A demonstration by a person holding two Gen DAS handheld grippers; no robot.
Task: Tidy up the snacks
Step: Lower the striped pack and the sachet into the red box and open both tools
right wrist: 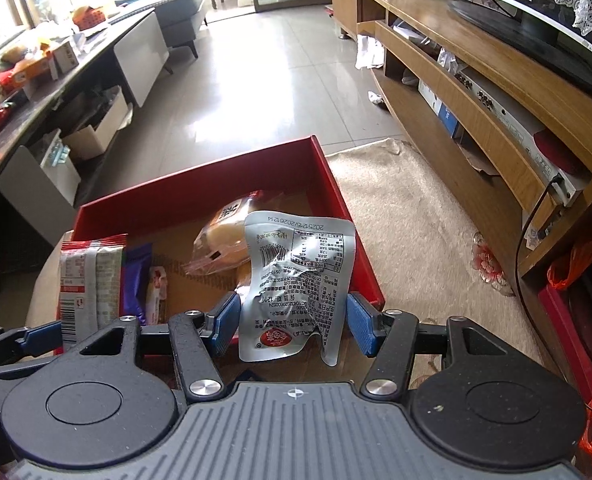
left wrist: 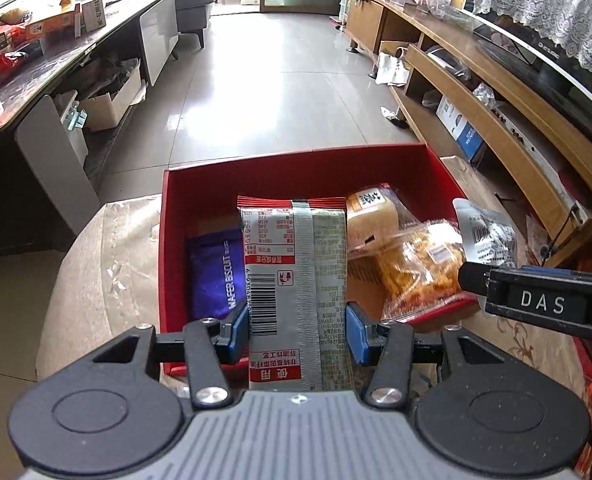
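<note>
- Left gripper (left wrist: 298, 330) pinches a red-and-silver snack packet (left wrist: 296, 280) between its blue pads, above the red box (left wrist: 296, 160).
- Right gripper (right wrist: 294, 322) pinches a crinkled silver pouch (right wrist: 296, 280) over the same box's right side.
- Box sits on a beige mat (right wrist: 436, 240) and contains a purple wafer pack (left wrist: 216, 272) and bagged bread (left wrist: 372, 216).

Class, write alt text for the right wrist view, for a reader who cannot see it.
The right gripper holds a crinkled silver pouch above a red box of snacks on a beige cloth.
</note>
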